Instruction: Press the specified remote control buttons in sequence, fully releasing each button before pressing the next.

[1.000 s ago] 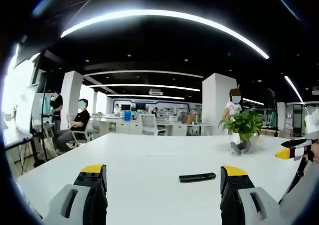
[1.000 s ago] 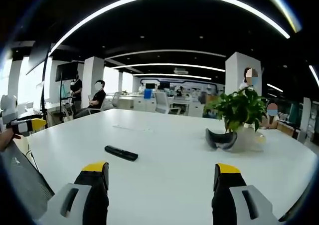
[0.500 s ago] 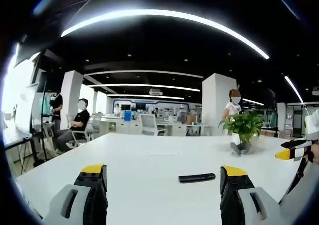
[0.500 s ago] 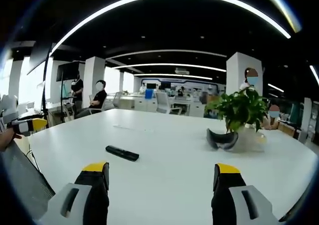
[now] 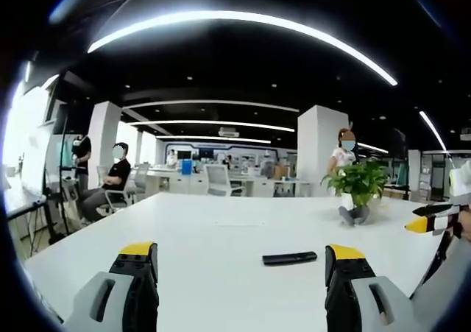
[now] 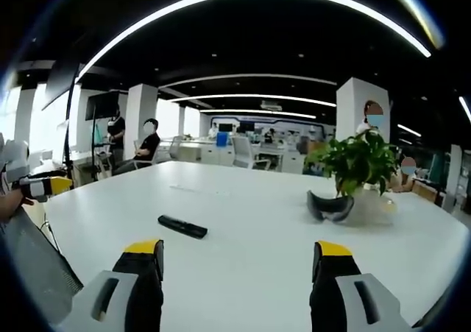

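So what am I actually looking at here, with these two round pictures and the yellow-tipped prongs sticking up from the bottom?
No robot here: a person holds a hand-held gripper in each hand, and a fisheye camera rides on each, looking forward along its two jaws. In the left gripper view, the left hand-held gripper has its jaws spread wide, holding nothing. The right hand-held gripper, in the right gripper view, is likewise open and empty. Both point across a white table in an open office. On it lie a black remote control, untouched, and farther back a potted plant with a dark headset-like object beside it. People sit and stand in the background.
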Motion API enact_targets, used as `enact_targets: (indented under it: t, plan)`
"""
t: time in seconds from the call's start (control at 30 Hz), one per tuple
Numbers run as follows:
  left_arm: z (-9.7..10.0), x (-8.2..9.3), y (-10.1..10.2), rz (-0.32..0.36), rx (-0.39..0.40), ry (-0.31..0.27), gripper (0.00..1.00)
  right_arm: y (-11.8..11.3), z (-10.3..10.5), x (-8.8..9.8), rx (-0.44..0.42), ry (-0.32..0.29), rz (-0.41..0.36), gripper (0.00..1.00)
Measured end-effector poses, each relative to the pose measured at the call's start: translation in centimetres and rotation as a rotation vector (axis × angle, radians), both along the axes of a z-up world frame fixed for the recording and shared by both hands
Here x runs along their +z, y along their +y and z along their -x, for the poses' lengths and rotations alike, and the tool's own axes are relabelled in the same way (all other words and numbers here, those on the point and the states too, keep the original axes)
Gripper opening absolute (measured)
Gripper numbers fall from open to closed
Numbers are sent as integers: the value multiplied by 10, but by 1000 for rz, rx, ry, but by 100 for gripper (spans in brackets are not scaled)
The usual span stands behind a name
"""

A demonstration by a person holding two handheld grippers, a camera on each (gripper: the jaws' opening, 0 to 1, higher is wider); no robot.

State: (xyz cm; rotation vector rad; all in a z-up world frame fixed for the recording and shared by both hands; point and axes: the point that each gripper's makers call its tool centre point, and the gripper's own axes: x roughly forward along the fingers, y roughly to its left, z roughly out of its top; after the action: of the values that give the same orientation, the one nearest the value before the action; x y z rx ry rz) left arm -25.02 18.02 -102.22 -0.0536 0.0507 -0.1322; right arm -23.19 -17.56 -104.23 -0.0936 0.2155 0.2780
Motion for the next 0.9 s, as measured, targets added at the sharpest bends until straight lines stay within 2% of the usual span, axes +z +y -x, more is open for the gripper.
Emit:
enact_targets:
  t: [0.53,0.8,0.9]
  plan:
    - [-3,-12,-7,-9,-30,61,99,2,0,0,9,-1,3,81]
    - [-4,-38,-16,-43,-80,201,100,2,-1,0,14,-1,38,79]
    - [-2,-53,-23,-44,-124,280,100,1,-1,0,12,-1,28,78]
